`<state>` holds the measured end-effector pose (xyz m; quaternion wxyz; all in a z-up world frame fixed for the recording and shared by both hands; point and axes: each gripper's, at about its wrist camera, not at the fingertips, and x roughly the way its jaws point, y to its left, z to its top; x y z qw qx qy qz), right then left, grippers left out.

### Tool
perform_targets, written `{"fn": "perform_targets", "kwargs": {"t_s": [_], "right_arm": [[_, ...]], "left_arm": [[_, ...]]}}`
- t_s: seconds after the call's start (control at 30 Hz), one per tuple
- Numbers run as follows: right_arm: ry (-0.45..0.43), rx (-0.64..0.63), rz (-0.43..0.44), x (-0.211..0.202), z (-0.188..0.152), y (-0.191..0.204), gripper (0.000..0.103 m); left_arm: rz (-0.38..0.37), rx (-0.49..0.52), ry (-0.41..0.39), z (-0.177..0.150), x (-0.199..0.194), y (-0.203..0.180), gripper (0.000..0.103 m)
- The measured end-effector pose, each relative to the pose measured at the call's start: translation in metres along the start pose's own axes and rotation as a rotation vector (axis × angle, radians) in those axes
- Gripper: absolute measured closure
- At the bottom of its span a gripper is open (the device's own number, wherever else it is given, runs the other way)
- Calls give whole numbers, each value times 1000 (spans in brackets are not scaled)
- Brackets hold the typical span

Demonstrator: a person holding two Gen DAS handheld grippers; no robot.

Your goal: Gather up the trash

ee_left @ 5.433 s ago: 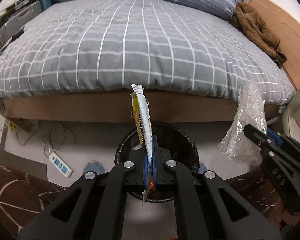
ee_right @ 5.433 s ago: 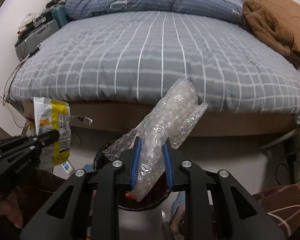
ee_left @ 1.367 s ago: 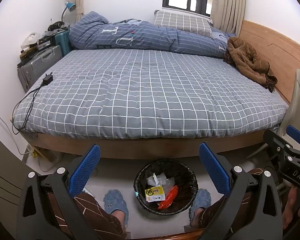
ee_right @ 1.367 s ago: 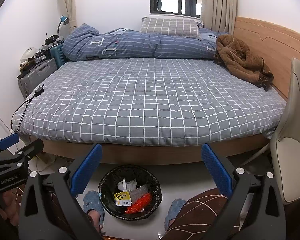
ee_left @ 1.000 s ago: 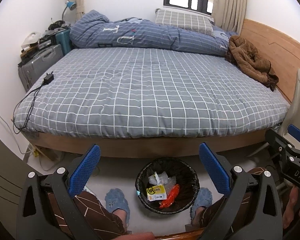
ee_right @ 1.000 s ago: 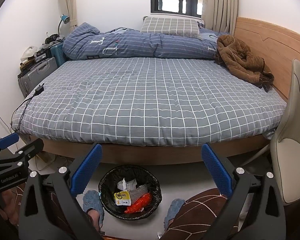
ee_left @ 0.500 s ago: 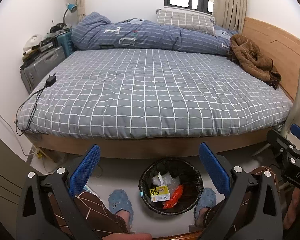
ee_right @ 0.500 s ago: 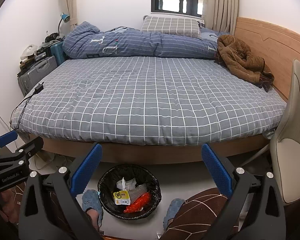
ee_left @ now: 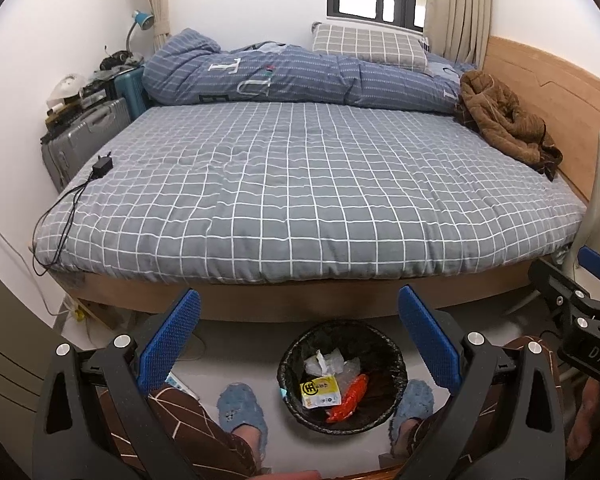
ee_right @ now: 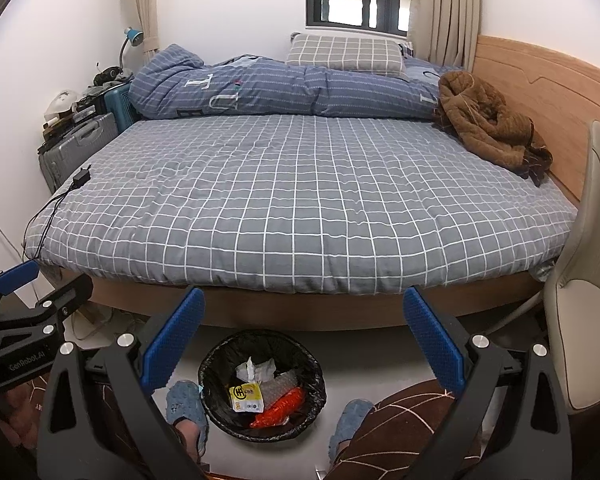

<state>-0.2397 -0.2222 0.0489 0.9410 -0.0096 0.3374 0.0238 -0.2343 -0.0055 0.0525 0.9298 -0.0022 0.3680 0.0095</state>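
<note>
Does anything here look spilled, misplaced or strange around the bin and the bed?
Nothing spilled: the trash sits inside the bin. Only a brown jacket lies crumpled on the bed, and a charger rests near its edge.

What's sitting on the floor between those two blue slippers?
A black bin holding wrappers, crumpled paper and bubble wrap stands between the slippers, seen in both views.

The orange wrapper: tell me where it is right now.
The orange wrapper lies inside the black trash bin on the floor at the bed's foot, low centre in both views, just right of the yellow packet.
</note>
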Motion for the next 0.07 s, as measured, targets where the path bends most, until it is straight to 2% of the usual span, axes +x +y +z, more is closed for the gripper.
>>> {"fn": "perform_targets", "kwargs": {"t_s": [0.07], "right_arm": [[0,-2,3,1,0,1,8]], "left_arm": [[9,0,-1,0,0,0,6]]}}
